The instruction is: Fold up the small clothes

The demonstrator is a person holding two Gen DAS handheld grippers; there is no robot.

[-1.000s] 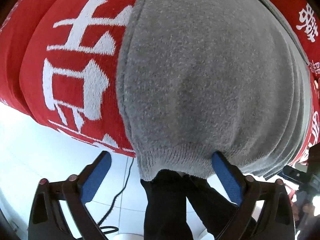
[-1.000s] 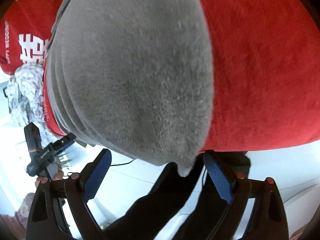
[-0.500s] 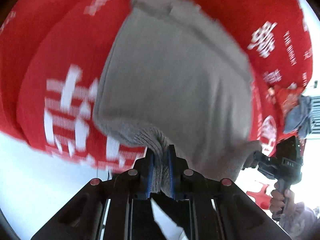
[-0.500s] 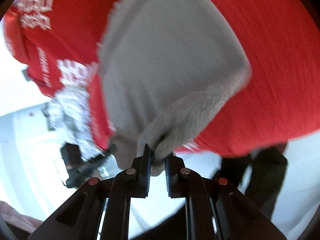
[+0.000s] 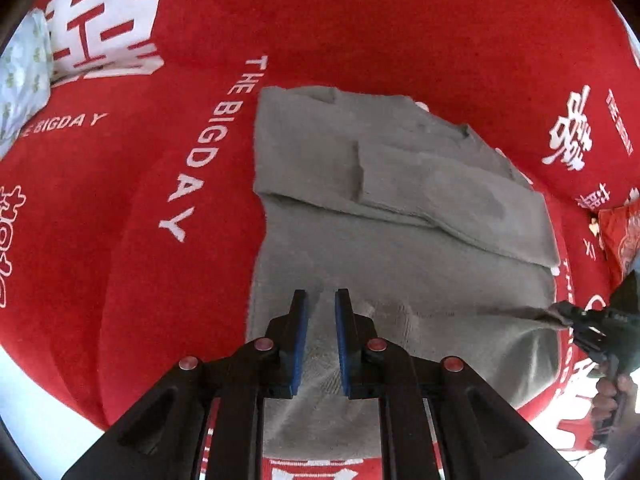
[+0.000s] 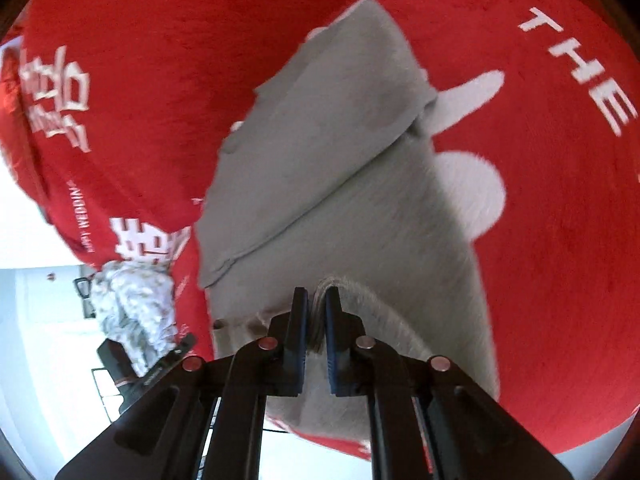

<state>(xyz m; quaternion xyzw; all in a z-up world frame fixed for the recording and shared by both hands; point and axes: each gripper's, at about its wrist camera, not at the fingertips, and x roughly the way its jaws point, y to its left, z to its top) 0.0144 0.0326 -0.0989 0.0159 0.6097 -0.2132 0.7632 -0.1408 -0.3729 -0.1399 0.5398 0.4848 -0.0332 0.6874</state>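
The left tongs [image 5: 321, 300] were clenched on the ribbed hem of the grey sweater [image 5: 400, 248], a pinch of knit caught between the blue pads [image 5: 300, 344], and the jaws had just been closing on that fabric. The right tongs [image 6: 317, 300] were clamped tight on the hem's other corner, a bunched fold of grey knit [image 6: 320, 184] sticking up between the pads, those jaws too having just been closing on it. In the left wrist view the right tongs [image 5: 568, 316] showed at the far right edge, pulling their corner of the hem taut, with a hand [image 5: 612, 396] gripping the handle beneath. The sweater lay spread on a red blanket [image 5: 360, 24] printed with white characters and "THE BIGDAY", sleeves folded across the body, near hem lifted by both tongs. A pale patterned cloth [image 5: 20, 76] sat at the blanket's far left edge, and in the right wrist view a crumpled white-and-grey garment [image 6: 136, 308] lay at the blanket's edge.
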